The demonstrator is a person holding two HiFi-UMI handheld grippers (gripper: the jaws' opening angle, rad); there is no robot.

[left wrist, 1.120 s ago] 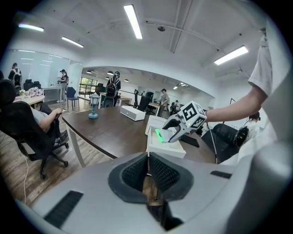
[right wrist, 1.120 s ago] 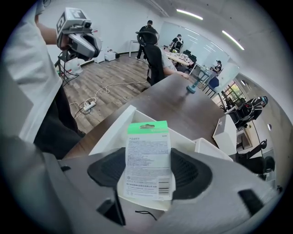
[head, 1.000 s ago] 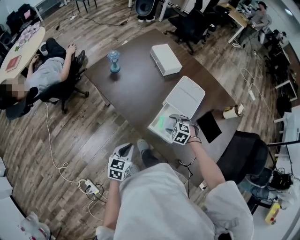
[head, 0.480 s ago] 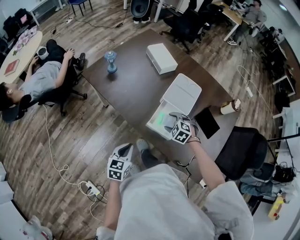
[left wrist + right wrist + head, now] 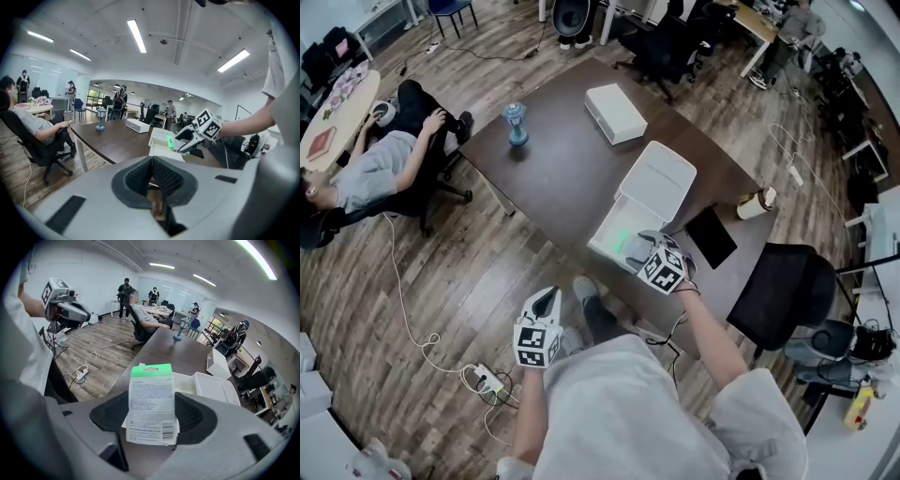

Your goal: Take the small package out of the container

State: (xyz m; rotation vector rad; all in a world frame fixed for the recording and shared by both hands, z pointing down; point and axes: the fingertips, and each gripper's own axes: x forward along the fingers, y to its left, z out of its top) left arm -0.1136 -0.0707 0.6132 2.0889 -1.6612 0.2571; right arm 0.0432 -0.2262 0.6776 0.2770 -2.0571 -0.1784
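My right gripper is shut on the small package, a white card with a green top. It holds the package upright just above the near end of the open white container. In the left gripper view, the package shows as a green strip at the right gripper, over the container. My left gripper hangs off the table's near edge over the floor; its pads meet with nothing between them. It also appears far left in the right gripper view.
On the dark table stand a closed white box, a blue lantern-shaped object, a black tablet and a cup. A black chair is at the right. A person reclines in a chair at the left. Cables and a power strip lie on the floor.
My right gripper has lifted slightly with the package in it, over the container's near end. The left gripper has drifted up a little. The head view has shifted.
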